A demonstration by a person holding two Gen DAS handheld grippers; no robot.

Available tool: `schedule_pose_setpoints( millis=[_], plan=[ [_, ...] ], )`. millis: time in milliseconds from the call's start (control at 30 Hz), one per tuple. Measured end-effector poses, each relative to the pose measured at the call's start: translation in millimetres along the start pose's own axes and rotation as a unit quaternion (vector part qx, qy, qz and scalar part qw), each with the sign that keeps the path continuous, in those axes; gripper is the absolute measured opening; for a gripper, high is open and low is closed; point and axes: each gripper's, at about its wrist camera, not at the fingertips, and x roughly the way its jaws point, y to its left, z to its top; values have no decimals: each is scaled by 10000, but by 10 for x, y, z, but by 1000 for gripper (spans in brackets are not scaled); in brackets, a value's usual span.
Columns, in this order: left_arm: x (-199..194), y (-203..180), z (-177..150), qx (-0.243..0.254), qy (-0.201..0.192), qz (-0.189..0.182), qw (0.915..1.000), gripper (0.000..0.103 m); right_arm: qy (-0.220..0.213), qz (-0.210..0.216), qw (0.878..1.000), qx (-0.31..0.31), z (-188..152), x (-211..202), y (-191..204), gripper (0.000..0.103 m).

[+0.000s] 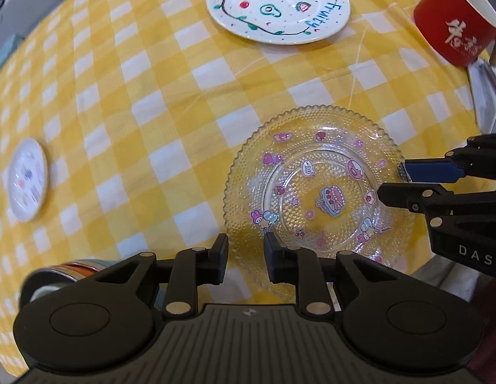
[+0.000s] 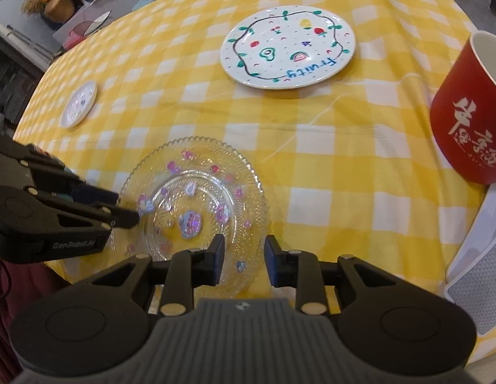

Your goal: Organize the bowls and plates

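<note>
A clear beaded glass plate (image 1: 315, 188) (image 2: 196, 198) with cartoon stickers lies on the yellow checked tablecloth near the table's front edge. In the left wrist view my left gripper (image 1: 245, 256) straddles the plate's near left rim, and its pads stand apart from the glass. My right gripper (image 1: 392, 182) comes in from the right, with one finger above and one below the rim. In the right wrist view my right gripper (image 2: 244, 259) has the rim in its gap without pressing on it. My left gripper (image 2: 120, 204) reaches over the plate's left side.
A large white "fruity" plate (image 1: 276, 3) (image 2: 288, 52) sits farther back. A small white plate (image 1: 28, 179) (image 2: 79, 104) lies at the left. A red cup (image 1: 456, 19) (image 2: 468, 108) stands at the right beside a white box (image 2: 472, 272). A striped bowl (image 1: 72, 272) is under my left gripper.
</note>
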Motion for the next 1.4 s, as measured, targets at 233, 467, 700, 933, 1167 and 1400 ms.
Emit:
schedule_pose_setpoints(
  millis=[233,467,700,933,1167,1400],
  plan=[
    [-90,-137,-1,201,-367,119,9991,46,37,-188,9993,-335,-29,12,104,27],
    [-234,-1,14,-58,-692,102,9975,57,91,-255,9987,-439,-30,43,148,31],
    [-310,85,108,-163,-816,331,9960,61,-390,-504,9976,-259,11,-112,101,32],
    [-449,226,351,-688,-1193,65,9905,62,-1177,-678,9903,307,186,-272,-65,53],
    [-441,565,570,-1449,-1536,-503,9762,62,-1816,-475,9752,1170,357,-301,-370,53],
    [-268,940,726,-1819,-1966,-817,9600,61,-2058,-54,9608,1854,448,-132,-643,53]
  ],
)
